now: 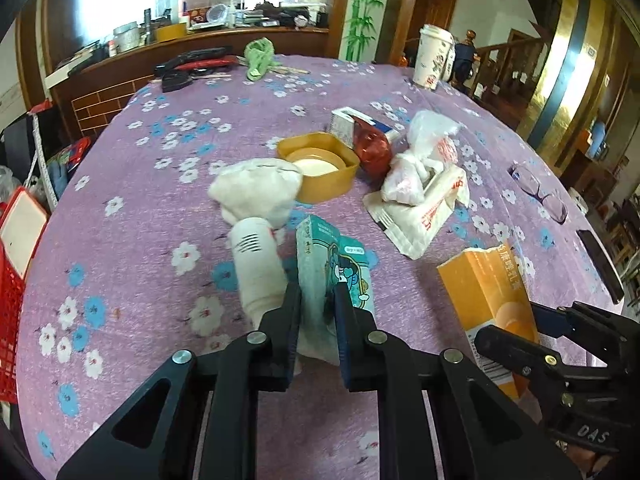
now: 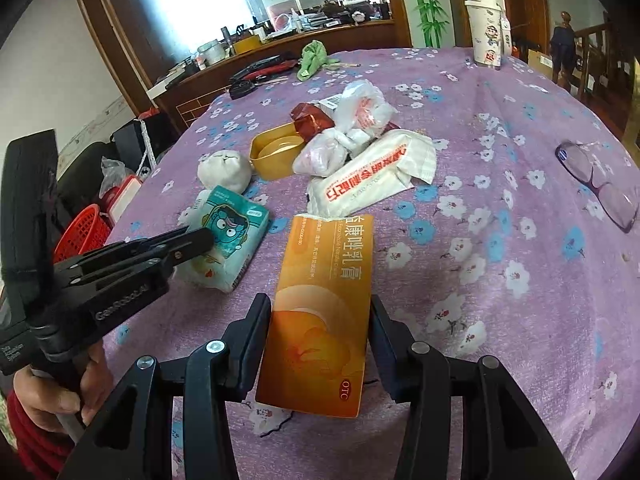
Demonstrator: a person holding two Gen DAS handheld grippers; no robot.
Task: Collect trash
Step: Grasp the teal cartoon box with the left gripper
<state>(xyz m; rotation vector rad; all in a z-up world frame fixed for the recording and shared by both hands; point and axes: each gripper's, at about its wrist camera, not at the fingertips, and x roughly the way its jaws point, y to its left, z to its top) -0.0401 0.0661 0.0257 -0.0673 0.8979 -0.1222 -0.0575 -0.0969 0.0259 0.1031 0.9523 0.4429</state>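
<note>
A: Item one, the left gripper (image 1: 316, 300)?
B: Clamped on a teal tissue pack (image 1: 336, 264), soft printed plastic, pinched narrow at its near end. The pack's long axis runs straight ahead from the jaws, out over the table (image 1: 160, 208).

A: Item two, the right gripper (image 2: 320, 320)?
B: Grasping an orange carton (image 2: 324, 312), a stiff, flat cardboard medicine box, torn at its far end. It too points lengthwise away from the jaws, which press on its two long edges.

A: Where does the collected trash go?
B: Likely the red basket (image 2: 82, 228), slotted plastic, below the table edge on the left. It lies to the left of both grippers, and the left one is nearer, so that hand probably drops first.

A: Remaining stock on the cloth?
B: Middle of the table, ahead of both grippers:
- white crumpled tissue wad (image 1: 256, 192), soft, rounded
- white plastic bottle (image 1: 256, 264), smooth cylinder, lying just left of the tissue pack
- yellow tub (image 1: 320, 168), rigid, rounded corners, open
- red foil wrapper (image 1: 374, 152), glossy, crinkled
- knotted white plastic bags (image 1: 420, 160), thin film
- flat wet-wipe packet (image 1: 420, 216), white with red lettering

A: Not trash, by my guess?
B: Glasses (image 2: 600, 184) to the right, paper cup (image 2: 486, 32) at the far edge.
</note>
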